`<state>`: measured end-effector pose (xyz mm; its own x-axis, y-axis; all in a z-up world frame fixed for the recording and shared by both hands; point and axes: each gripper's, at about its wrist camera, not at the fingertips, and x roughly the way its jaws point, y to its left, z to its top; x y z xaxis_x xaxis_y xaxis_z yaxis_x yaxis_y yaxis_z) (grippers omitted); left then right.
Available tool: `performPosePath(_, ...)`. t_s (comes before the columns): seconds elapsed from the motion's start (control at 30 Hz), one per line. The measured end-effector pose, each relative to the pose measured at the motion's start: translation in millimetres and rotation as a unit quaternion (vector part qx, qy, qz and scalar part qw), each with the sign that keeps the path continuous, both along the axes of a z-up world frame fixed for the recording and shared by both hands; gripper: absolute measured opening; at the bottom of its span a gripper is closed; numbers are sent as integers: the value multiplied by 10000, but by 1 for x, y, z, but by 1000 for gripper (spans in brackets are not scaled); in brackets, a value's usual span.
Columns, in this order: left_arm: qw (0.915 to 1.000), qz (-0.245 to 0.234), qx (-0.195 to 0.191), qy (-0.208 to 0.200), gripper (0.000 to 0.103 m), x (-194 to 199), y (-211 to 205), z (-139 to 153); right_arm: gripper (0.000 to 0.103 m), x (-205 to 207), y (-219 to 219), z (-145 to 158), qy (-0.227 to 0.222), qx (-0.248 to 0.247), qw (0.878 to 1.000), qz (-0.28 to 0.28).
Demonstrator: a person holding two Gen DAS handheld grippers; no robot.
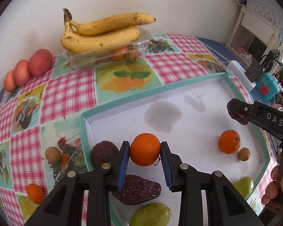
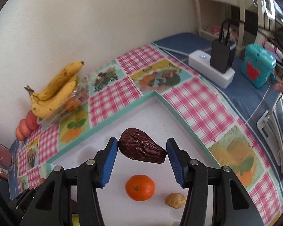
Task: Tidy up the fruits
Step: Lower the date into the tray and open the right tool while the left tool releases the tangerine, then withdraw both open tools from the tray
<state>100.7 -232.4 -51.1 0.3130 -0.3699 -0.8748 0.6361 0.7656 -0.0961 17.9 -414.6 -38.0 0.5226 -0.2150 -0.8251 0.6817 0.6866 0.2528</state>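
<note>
My left gripper is shut on an orange, held just above the white floor of the teal-rimmed tray. My right gripper is shut on a dark wrinkled dried fruit, also above the tray; from the left wrist view that fruit shows at the right gripper's tip. On the tray floor lie a second orange, a small tan fruit, another dark wrinkled fruit, a walnut-like dark fruit and two green fruits.
Bananas rest on a clear plastic box of small fruit by the wall, beside three red apples. A small orange and a tan fruit lie on the checked cloth. A white power strip and teal box stand far right.
</note>
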Motion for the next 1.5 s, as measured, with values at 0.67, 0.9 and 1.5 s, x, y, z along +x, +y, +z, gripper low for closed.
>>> performPosePath(0.67, 9998, -76, 171, 110, 36, 1, -4, -10, 55, -12, -10, -28, 373, 223, 9983, -391)
performPosePath(0.9, 9997, -43, 244, 16, 46, 0, -3, 0, 56, -11, -10, -28, 431, 186, 9983, -333)
performPosePath(1.5, 9925, 996, 653, -278, 87, 21, 47, 37, 73, 1, 9, 6, 541, -118, 9985, -17)
